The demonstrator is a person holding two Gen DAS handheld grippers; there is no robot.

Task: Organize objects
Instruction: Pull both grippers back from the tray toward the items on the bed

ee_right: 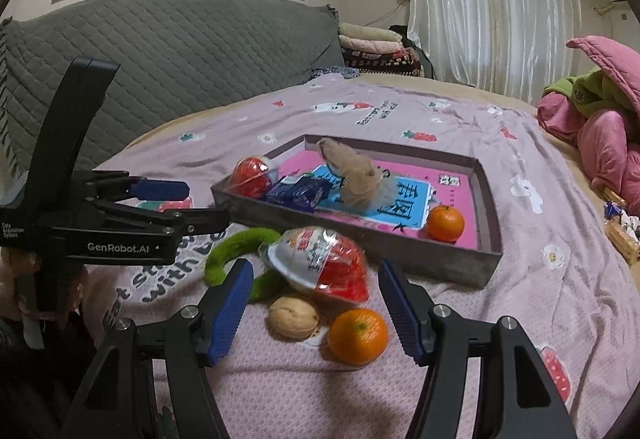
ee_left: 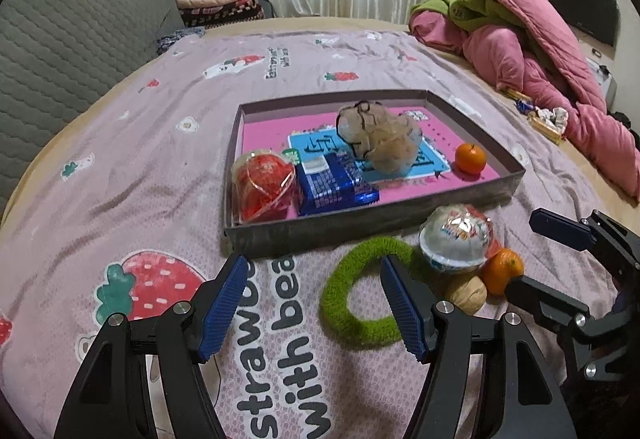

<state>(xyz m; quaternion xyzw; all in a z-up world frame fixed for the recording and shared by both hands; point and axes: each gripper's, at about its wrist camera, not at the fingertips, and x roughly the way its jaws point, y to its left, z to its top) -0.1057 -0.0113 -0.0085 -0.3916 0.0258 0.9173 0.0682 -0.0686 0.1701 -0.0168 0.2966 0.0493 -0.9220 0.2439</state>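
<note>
A grey tray (ee_left: 360,225) (ee_right: 486,207) with a pink lining lies on the bed. It holds a red wrapped ball (ee_left: 264,185) (ee_right: 250,175), a blue packet (ee_left: 332,185) (ee_right: 298,193), a beige mesh pouch (ee_left: 380,139) (ee_right: 354,175) and an orange (ee_left: 471,158) (ee_right: 445,223). In front of it lie a green fuzzy ring (ee_left: 360,295) (ee_right: 236,245), a red-white wrapped egg (ee_left: 458,241) (ee_right: 320,263), a walnut (ee_left: 466,293) (ee_right: 294,317) and a second orange (ee_left: 502,271) (ee_right: 357,331). My left gripper (ee_left: 314,309) (ee_right: 192,205) is open beside the ring. My right gripper (ee_right: 316,313) (ee_left: 520,251) is open around the walnut, orange and egg.
A pink strawberry-print blanket (ee_left: 160,159) covers the bed. A grey quilted headboard (ee_right: 180,59) stands at the left. Pink and green bedding (ee_left: 540,51) is piled at the right, with snack wrappers (ee_left: 540,117) beside it. Folded blankets (ee_left: 216,1) sit at the back.
</note>
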